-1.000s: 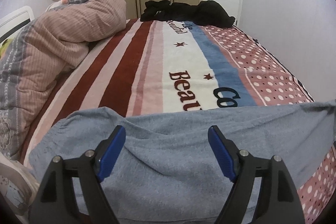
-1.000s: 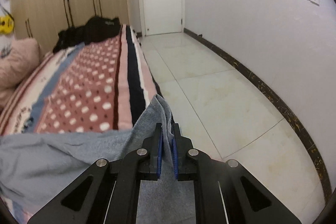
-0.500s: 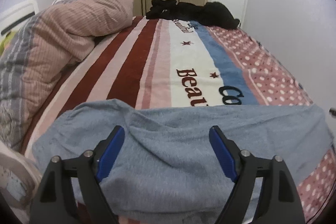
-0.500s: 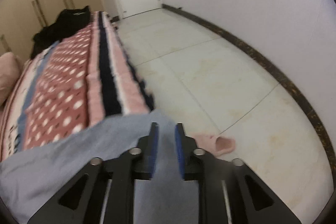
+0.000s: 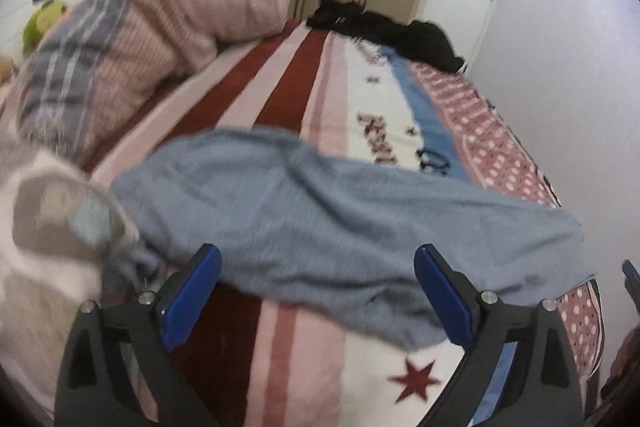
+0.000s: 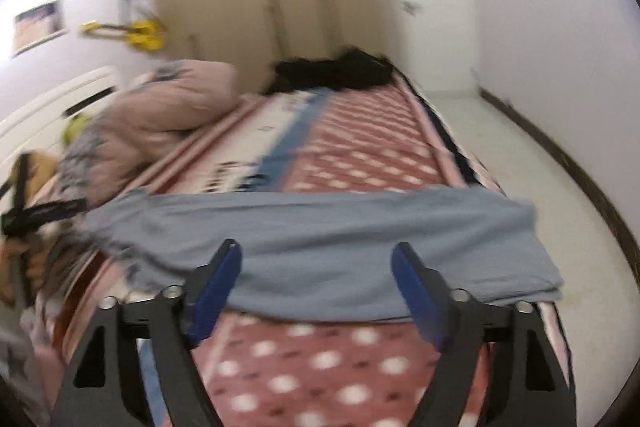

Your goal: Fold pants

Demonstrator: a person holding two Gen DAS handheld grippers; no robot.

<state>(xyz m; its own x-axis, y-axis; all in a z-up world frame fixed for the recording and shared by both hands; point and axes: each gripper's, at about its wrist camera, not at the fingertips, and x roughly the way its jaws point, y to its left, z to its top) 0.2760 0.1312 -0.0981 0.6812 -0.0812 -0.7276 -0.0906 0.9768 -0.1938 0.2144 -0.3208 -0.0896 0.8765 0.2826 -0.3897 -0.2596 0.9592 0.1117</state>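
The grey-blue pants (image 5: 340, 219) lie flat across the striped bed blanket (image 5: 304, 99), stretched from left to right. They also show in the right wrist view (image 6: 320, 243), with one end at the bed's right edge. My left gripper (image 5: 316, 291) is open and empty, just short of the pants' near edge. My right gripper (image 6: 316, 287) is open and empty, above the near edge of the pants. Both views are blurred by motion.
A pink and grey rolled duvet (image 5: 140, 47) lies at the left of the bed. A black pile of clothes (image 5: 384, 31) sits at the far end. A pale pillow (image 5: 48, 227) is at the near left. White floor (image 6: 540, 187) runs along the bed's right side.
My right gripper has opened and let go of the pants' end, then swung left to face the bed. My left gripper has pulled back; the pants now lie further from it.
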